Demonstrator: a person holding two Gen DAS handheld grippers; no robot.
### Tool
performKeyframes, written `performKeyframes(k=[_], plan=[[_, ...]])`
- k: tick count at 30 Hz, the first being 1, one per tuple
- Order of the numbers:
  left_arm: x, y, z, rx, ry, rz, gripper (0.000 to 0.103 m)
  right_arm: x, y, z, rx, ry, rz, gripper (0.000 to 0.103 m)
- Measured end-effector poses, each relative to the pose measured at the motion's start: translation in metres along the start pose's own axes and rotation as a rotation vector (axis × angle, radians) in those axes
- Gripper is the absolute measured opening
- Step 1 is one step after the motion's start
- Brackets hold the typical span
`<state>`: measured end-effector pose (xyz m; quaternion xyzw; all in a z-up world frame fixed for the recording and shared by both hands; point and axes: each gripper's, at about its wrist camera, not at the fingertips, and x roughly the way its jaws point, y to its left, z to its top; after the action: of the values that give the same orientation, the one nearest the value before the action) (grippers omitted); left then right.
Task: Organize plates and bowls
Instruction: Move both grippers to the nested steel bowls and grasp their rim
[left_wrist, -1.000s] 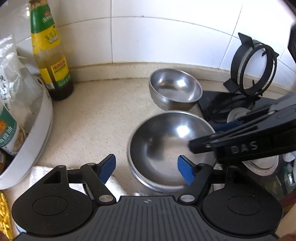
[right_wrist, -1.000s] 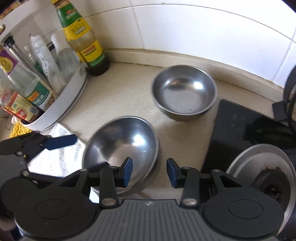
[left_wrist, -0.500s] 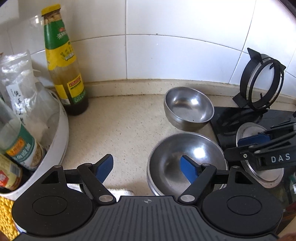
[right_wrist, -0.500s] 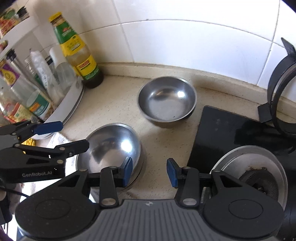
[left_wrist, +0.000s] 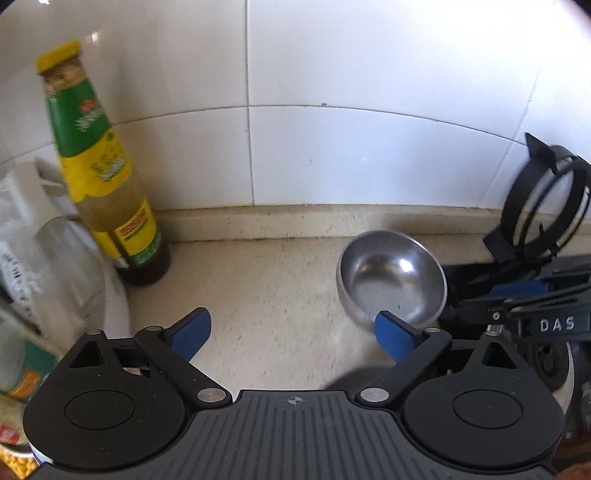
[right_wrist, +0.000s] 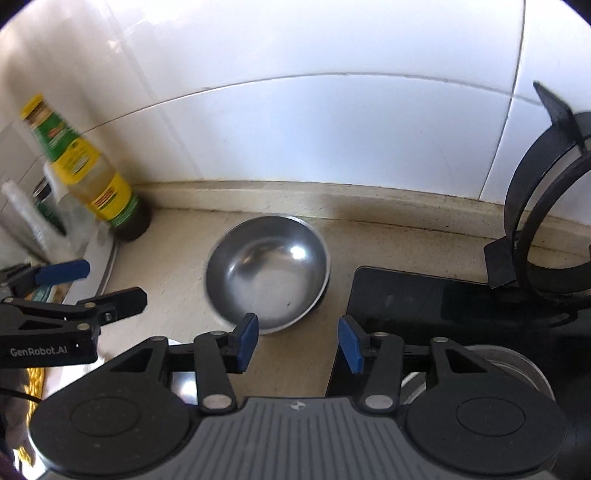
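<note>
A small steel bowl (left_wrist: 391, 277) (right_wrist: 267, 275) stands empty on the beige counter near the tiled wall. My left gripper (left_wrist: 291, 332) hovers to its left, jaws wide and still opening, with nothing between them; its right pad overlaps the bowl's near rim. My right gripper (right_wrist: 299, 343) hangs just in front of the bowl's right side, its jaws opening on bare counter. Each gripper shows in the other's view: the right gripper (left_wrist: 480, 299) and the left gripper (right_wrist: 114, 282). Of the larger steel bowl only a blurred rim (left_wrist: 347, 378) shows under the left gripper's body.
A sauce bottle (left_wrist: 107, 177) (right_wrist: 88, 173) with a green and yellow label stands at the back left. Beside it is a white caddy (left_wrist: 114, 295) of bottles. To the right lie a black hob (right_wrist: 443, 299), a burner (right_wrist: 498, 369) and a black pan ring (right_wrist: 535, 206) against the wall.
Both grippers have moved on from over the large bowl toward the small one. The large bowl has slipped under the gripper bodies. Both pairs of jaws stand wider.
</note>
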<state>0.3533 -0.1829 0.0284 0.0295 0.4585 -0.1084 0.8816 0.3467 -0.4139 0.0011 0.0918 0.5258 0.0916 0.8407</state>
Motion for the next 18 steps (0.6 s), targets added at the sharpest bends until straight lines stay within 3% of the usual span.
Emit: performKeyframes(k=[9, 15, 18], plan=[[0.056, -0.021, 0.022, 0.028, 0.058, -0.023, 0.097, 0.036, -0.018, 0.017, 0.058, 0.034, 0.007, 0.058], [0.084, -0.025, 0.022, 0.049, 0.106, -0.035, 0.087, 0.058, -0.019, 0.019, 0.075, 0.07, 0.046, 0.058], [0.093, -0.027, 0.022, 0.075, 0.117, -0.037, 0.075, 0.068, -0.017, 0.018, 0.077, 0.092, 0.066, 0.053]])
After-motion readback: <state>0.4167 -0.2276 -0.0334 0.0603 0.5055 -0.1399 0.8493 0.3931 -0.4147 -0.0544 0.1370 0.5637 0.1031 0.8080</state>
